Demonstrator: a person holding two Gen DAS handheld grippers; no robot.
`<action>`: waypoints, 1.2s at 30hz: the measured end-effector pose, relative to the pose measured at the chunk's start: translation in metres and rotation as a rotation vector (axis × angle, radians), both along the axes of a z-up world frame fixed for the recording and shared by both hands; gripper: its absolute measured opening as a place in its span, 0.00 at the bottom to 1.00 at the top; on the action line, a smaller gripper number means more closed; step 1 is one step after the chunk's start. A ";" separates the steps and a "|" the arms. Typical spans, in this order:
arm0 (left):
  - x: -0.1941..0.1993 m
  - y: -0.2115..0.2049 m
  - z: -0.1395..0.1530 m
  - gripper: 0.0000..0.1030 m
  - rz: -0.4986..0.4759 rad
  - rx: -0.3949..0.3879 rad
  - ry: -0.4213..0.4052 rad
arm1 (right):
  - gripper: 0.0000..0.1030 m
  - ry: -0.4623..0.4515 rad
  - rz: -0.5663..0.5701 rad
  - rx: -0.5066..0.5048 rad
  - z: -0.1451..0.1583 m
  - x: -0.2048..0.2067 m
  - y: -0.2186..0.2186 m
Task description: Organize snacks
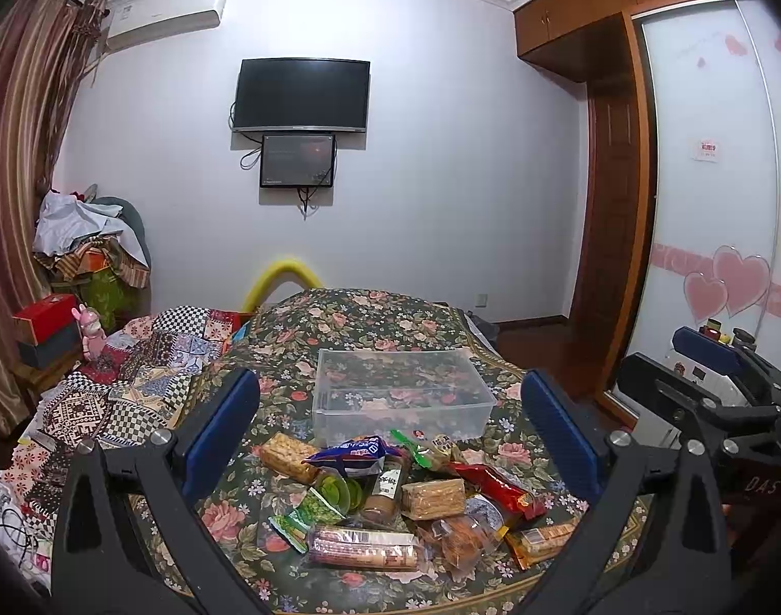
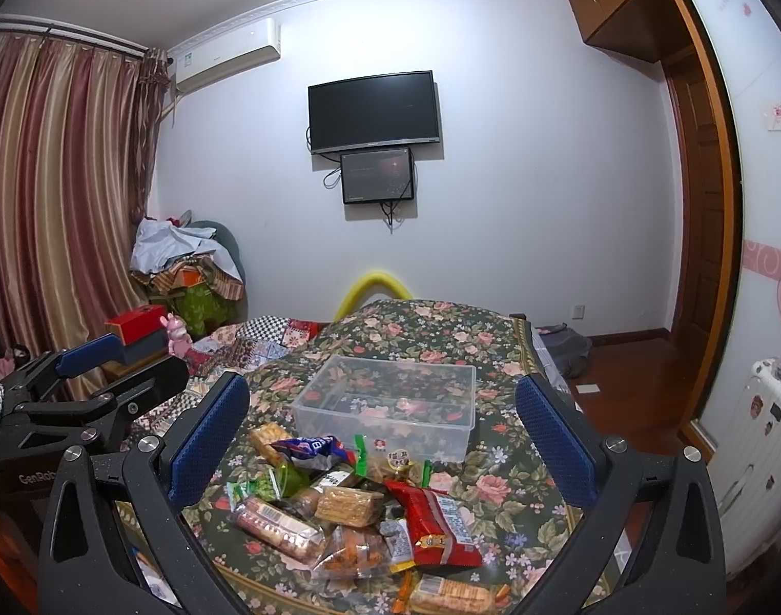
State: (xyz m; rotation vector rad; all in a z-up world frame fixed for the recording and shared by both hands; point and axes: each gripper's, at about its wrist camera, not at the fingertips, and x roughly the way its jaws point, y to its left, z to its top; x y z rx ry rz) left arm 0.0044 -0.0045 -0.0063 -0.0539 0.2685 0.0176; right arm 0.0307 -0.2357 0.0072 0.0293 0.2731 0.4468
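A pile of wrapped snacks [image 1: 416,497] lies on the floral bedspread [image 1: 370,323]: a cracker pack [image 1: 434,498], a red packet [image 1: 498,487], a blue packet [image 1: 354,453] and others. Behind it stands an empty clear plastic box [image 1: 403,400]. My left gripper [image 1: 390,441] is open and empty above the pile. In the right wrist view the pile [image 2: 349,512], the red packet [image 2: 439,525] and the box [image 2: 390,405] show again. My right gripper [image 2: 383,441] is open and empty above them.
A patchwork quilt [image 1: 149,359] covers the bed's left side. Red and grey boxes [image 1: 47,328] and a heap of clothes [image 1: 88,241] stand at the left. A wardrobe [image 1: 611,195] and wooden floor [image 2: 631,384] lie to the right. A TV [image 1: 302,95] hangs on the wall.
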 end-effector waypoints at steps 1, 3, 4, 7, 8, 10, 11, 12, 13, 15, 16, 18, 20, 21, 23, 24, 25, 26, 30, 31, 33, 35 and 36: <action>0.000 0.000 0.000 1.00 0.000 0.000 0.000 | 1.00 -0.001 0.000 -0.001 0.000 0.000 0.000; 0.000 0.000 0.000 1.00 0.001 0.000 0.000 | 1.00 -0.001 0.000 -0.002 0.000 0.000 0.000; 0.000 0.000 0.000 1.00 0.002 0.000 0.001 | 1.00 -0.001 0.000 -0.002 -0.001 0.000 0.000; 0.001 0.000 0.001 1.00 0.003 0.000 0.005 | 1.00 0.002 0.002 -0.004 -0.001 0.002 0.000; 0.001 0.000 0.001 1.00 0.003 0.000 0.006 | 1.00 0.003 0.003 -0.004 -0.001 0.002 0.000; 0.002 0.001 0.001 1.00 0.004 0.000 0.008 | 1.00 0.007 0.005 -0.003 -0.001 0.003 -0.001; 0.003 0.001 0.001 1.00 0.004 0.000 0.009 | 1.00 0.009 0.004 -0.003 -0.002 0.004 -0.001; 0.003 0.001 0.001 1.00 0.006 -0.001 0.009 | 1.00 0.011 0.005 -0.003 -0.002 0.005 -0.001; 0.004 0.002 0.001 1.00 0.008 -0.002 0.010 | 1.00 0.014 0.008 -0.003 -0.002 0.006 -0.002; 0.005 0.003 0.000 1.00 0.010 -0.007 0.017 | 1.00 0.026 0.010 -0.002 -0.003 0.008 -0.002; 0.007 0.004 -0.001 1.00 0.010 -0.008 0.022 | 1.00 0.031 0.008 -0.001 -0.004 0.009 -0.002; 0.010 0.005 -0.004 1.00 0.011 -0.005 0.032 | 1.00 0.050 0.007 -0.001 -0.007 0.013 -0.003; 0.012 0.007 -0.007 1.00 0.013 0.004 0.038 | 1.00 0.069 0.004 -0.003 -0.011 0.017 -0.006; 0.013 0.008 -0.009 1.00 0.010 0.008 0.041 | 1.00 0.075 0.000 -0.008 -0.013 0.019 -0.007; 0.020 0.012 -0.014 1.00 0.010 0.011 0.069 | 1.00 0.090 -0.019 -0.028 -0.018 0.023 -0.010; 0.024 0.015 -0.019 0.99 0.015 0.003 0.095 | 1.00 0.104 -0.030 -0.042 -0.022 0.027 -0.013; 0.028 0.018 -0.024 0.97 0.017 -0.003 0.117 | 1.00 0.122 -0.041 -0.052 -0.028 0.032 -0.016; 0.032 0.019 -0.028 0.93 0.014 -0.008 0.140 | 1.00 0.133 -0.047 -0.055 -0.031 0.034 -0.018; 0.049 0.028 -0.054 0.84 -0.001 -0.012 0.256 | 1.00 0.224 -0.067 -0.065 -0.055 0.049 -0.033; 0.053 0.029 -0.061 0.84 0.001 -0.007 0.281 | 1.00 0.241 -0.070 -0.070 -0.060 0.051 -0.036; 0.058 0.031 -0.073 0.84 0.000 -0.005 0.318 | 1.00 0.282 -0.083 -0.091 -0.072 0.055 -0.042; 0.065 0.031 -0.086 0.84 0.001 -0.005 0.360 | 1.00 0.320 -0.091 -0.112 -0.083 0.057 -0.046; 0.069 0.031 -0.095 0.84 0.004 -0.010 0.385 | 1.00 0.339 -0.093 -0.118 -0.088 0.059 -0.048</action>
